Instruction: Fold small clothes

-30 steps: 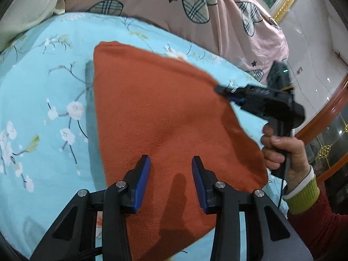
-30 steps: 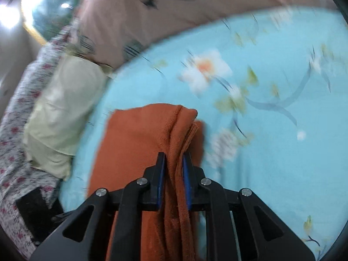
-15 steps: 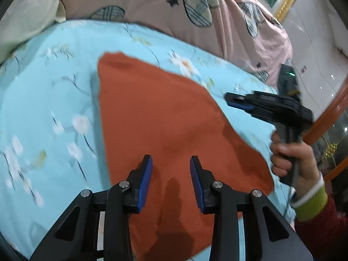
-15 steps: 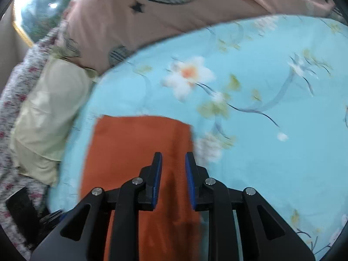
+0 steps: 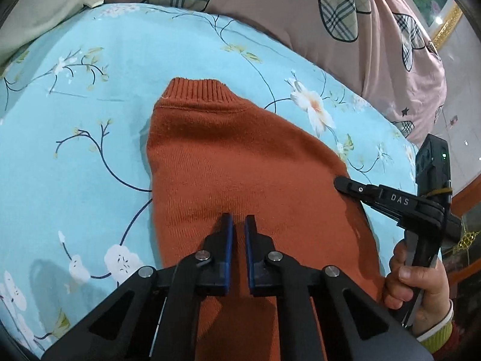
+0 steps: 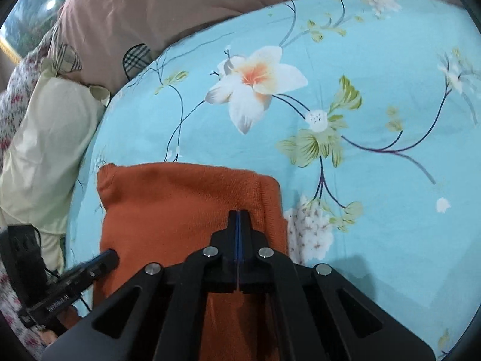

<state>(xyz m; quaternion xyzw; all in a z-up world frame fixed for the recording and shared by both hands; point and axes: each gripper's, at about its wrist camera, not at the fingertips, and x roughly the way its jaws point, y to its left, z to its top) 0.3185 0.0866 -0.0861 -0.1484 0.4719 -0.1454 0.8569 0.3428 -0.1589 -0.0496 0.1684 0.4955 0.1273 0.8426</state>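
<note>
left hand-held gripper (image 5: 237, 222) advanced, closing over sweater (image 5: 240, 162).

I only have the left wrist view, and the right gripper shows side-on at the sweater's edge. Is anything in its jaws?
Observer: No. In the right wrist view the right gripper is shut, pads together with nothing between them, its tips over the sweater.
Operator: What does the sweater's edge ahead of it look like?
Observer: Plain and rounded with no ribbing showing, lying on the sheet.
Operator: Anything past the pillow?
Observer: Beyond the pillow there is a red-flowered cloth.
</note>
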